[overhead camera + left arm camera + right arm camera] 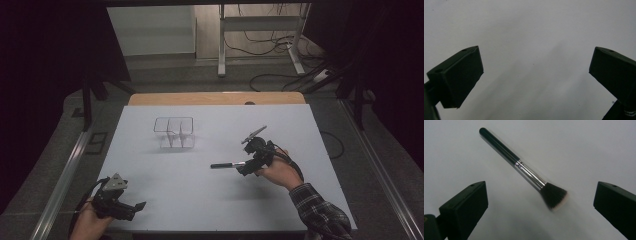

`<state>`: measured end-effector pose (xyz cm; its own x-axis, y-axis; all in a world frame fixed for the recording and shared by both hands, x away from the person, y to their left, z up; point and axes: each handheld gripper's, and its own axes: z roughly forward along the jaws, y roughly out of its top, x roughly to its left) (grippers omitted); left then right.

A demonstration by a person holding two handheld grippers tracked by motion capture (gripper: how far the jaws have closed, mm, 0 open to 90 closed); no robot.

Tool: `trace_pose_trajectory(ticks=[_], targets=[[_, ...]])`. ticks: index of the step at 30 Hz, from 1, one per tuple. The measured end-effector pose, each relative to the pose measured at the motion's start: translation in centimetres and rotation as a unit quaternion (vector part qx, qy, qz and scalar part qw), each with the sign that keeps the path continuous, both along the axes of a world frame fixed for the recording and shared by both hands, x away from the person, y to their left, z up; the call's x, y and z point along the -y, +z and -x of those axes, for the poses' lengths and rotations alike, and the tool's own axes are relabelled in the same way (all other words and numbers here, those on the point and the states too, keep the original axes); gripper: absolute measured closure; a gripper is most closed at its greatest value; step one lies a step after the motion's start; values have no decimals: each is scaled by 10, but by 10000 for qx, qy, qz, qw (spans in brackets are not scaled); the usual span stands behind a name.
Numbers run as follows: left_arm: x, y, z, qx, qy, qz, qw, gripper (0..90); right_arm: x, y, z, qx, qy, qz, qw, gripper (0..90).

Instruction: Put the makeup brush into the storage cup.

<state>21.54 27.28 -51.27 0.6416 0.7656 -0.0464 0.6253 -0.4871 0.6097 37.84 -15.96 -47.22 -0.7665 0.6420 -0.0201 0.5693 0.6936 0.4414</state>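
A makeup brush (226, 164) with a black handle, a silver ferrule and dark bristles lies flat on the white table sheet (210, 200), right of centre. My right gripper (243, 168) hovers at its bristle end. In the right gripper view the brush (524, 170) lies on the sheet between the two jaws, and the right gripper (541, 195) is open and not touching it. A clear plastic organizer (173, 132) with dividers stands at the back, left of centre. My left gripper (139, 206) rests near the front left edge; the left gripper (536, 60) is open over bare sheet.
A wooden tabletop edge (215, 98) shows behind the sheet. Beyond it stand a metal desk frame (222, 45) and loose cables (280, 47) on the floor. Metal rails (60, 185) run along both sides of the table.
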Motion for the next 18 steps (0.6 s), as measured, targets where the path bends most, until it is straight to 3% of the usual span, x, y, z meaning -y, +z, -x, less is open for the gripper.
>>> trace_pose_trajectory(ticks=[18], targets=[[1,0,0,-10,-23,-17,10000,0,-22,-3,-10,-12,252,222,9994,0]])
